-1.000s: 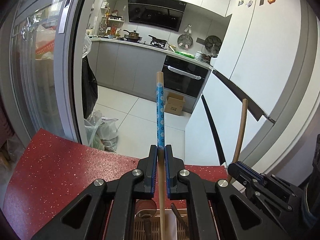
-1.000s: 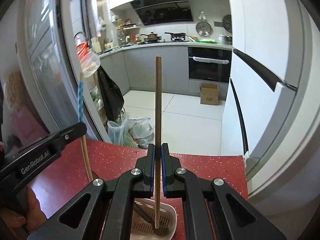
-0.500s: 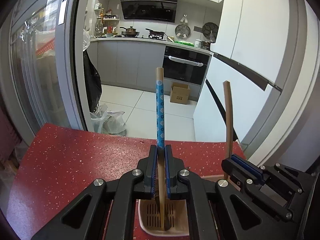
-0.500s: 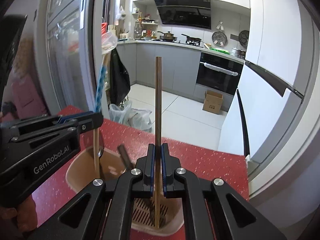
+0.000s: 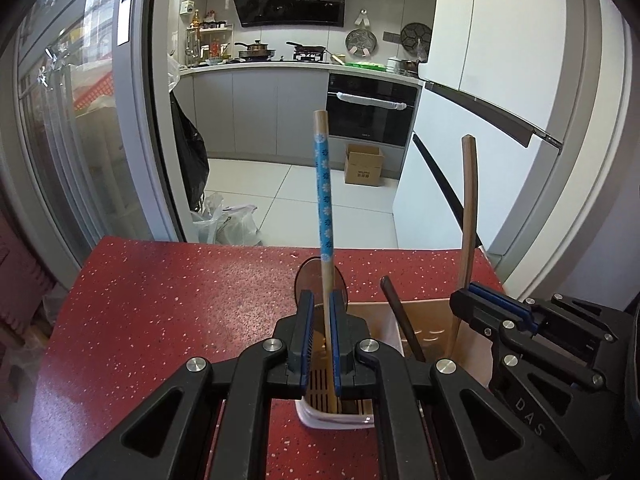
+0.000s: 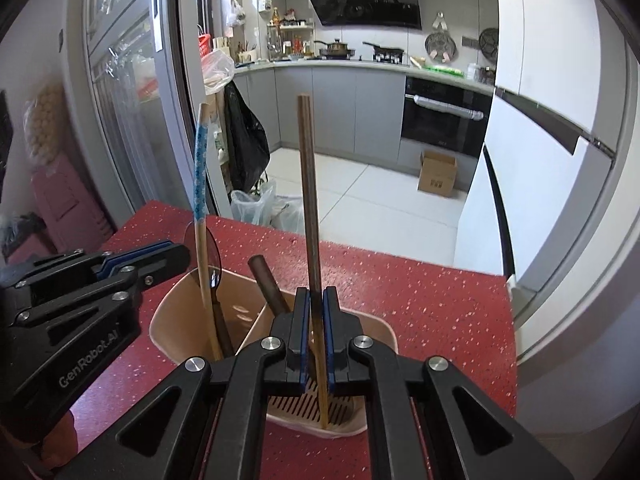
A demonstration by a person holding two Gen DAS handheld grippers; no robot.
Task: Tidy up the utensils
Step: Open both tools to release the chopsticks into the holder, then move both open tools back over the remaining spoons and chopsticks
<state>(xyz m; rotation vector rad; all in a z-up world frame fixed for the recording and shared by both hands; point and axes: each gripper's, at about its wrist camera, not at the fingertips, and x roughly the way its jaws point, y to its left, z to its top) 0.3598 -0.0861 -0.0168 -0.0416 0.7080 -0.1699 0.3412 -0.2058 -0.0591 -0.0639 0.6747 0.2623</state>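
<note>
Red speckled table (image 5: 168,312): spreads beneath and ahead of both grippers.
Utensil holder (image 6: 180,312): beige, slotted floor, stands on the table right under both grippers.
Left gripper (image 5: 321,344): jaws parted, the blue-patterned chopstick (image 5: 323,184) upright between them, lying against the right pad; its tip rests on the holder's slotted floor.
Right gripper (image 6: 315,340): pads lie close on either side of the brown chopsticks (image 6: 309,184); tips reach the slotted floor.
Dark spoon (image 5: 320,280): stands in the holder, just behind the left gripper.
</note>
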